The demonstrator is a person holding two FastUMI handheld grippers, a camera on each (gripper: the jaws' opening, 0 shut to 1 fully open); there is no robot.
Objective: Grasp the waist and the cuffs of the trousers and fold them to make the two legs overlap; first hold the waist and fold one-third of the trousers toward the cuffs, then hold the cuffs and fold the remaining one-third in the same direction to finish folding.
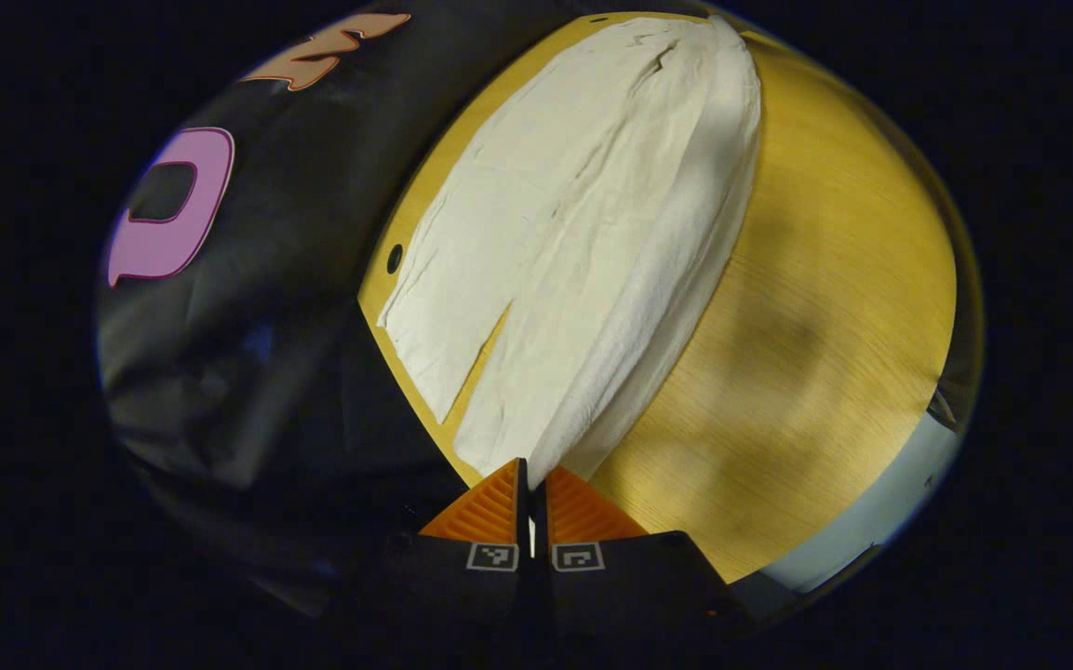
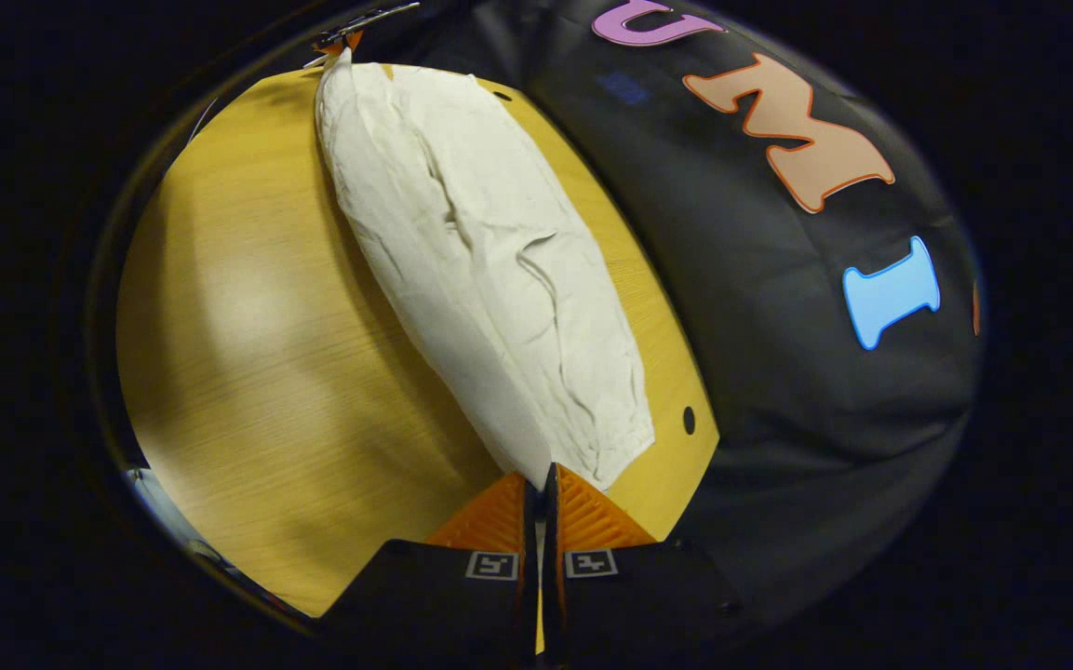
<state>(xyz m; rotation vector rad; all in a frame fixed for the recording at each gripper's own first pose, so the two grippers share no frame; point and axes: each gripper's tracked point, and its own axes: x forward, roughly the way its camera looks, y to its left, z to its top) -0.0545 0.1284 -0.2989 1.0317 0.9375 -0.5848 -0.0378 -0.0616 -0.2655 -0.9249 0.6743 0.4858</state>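
Note:
Cream-white trousers [image 1: 573,233] lie lengthwise on a yellow wooden table [image 1: 824,307]. In the left gripper view the two legs split close to me, and my left gripper [image 1: 531,470] is shut on the cuff of the nearer leg, whose edge is raised off the table. In the right gripper view the trousers [image 2: 489,270] stretch away as one long raised fold. My right gripper [image 2: 541,475] is shut on their near end, the waist. The left gripper [image 2: 341,42] shows small at the far end, holding the cloth there.
The table's back edge runs close along the trousers, against the black cloth wall [image 2: 778,326]. A small dark hole [image 2: 689,420] sits near the table corner. Bare wood [image 2: 266,326] spreads wide on the other side. Pale floor [image 1: 871,530] shows past the front edge.

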